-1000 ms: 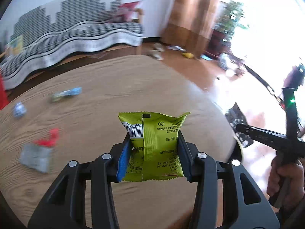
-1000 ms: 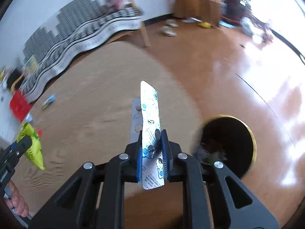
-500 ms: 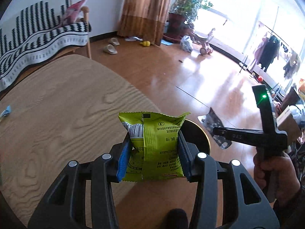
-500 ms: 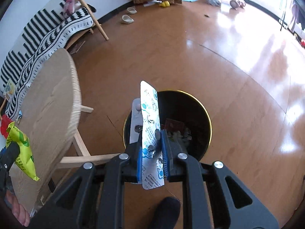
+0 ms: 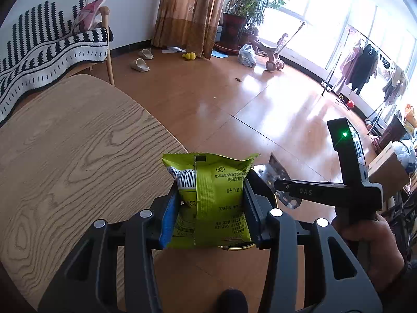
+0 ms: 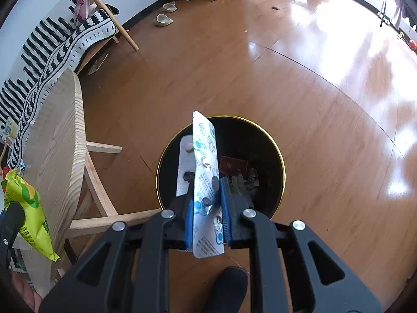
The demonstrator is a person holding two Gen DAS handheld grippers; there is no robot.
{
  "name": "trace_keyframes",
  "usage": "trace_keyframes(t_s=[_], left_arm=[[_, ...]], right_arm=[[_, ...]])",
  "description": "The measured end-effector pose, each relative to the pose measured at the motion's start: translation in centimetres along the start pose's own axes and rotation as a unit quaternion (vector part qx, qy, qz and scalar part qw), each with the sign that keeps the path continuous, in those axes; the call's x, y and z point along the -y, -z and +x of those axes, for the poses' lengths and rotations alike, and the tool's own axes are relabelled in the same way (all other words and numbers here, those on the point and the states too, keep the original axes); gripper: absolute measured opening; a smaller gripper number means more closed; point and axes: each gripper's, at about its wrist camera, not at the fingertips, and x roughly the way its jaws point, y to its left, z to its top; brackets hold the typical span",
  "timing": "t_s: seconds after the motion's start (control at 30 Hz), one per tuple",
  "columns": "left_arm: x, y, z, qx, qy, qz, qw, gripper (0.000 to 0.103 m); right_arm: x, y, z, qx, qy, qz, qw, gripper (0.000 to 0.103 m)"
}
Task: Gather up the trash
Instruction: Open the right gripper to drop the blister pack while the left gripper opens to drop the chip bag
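A green snack packet (image 5: 221,182) sits upright between the pads of my left gripper (image 5: 211,190), which is shut on it past the edge of the round wooden table (image 5: 65,143). The gold rim of the bin (image 5: 234,247) shows just beneath it. My right gripper (image 6: 206,193) hangs over the black, gold-rimmed bin (image 6: 282,172). Its jaws are opening, and a blue-printed white blister pack (image 6: 206,161) leans loose between them, with a silver pill strip (image 6: 185,167) behind it. The bin holds several bits of trash.
The table (image 6: 60,130) and its legs stand left of the bin. A sofa with a black-and-white throw (image 5: 52,49) lies beyond the table. Slippers (image 5: 140,65), a curtain, plants and a toy tricycle (image 5: 271,52) are far back. A dark shoe tip (image 6: 229,281) is near the bin.
Both grippers have swung from over the table to the bin on the floor. The right jaws have widened, and the blister pack now tilts between them.
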Motion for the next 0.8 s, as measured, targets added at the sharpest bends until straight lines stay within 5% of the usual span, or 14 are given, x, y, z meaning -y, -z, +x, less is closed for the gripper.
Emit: trace_keyframes(t_s=[0.1,0.73,0.8], left_arm=[[0.0,-0.1,0.5,-0.004,0.001,-0.003,1.0000,0.045],[4.6,-0.5,7.4,-0.036,0.057,0.008,0.9977,0.046],[4.8,-0.7,7.9,-0.034,0.062,0.007,0.9975,0.065]], right_arm=[[0.3,-0.1,-0.7,0.020,0.003,0.001,1.000,0.072],[5.3,-0.2,-4.6,0.081,0.008,0.069,0.994,0.073],[5.9,-0.1,-4.9,0.086,0.009,0.072,0.994,0.075]])
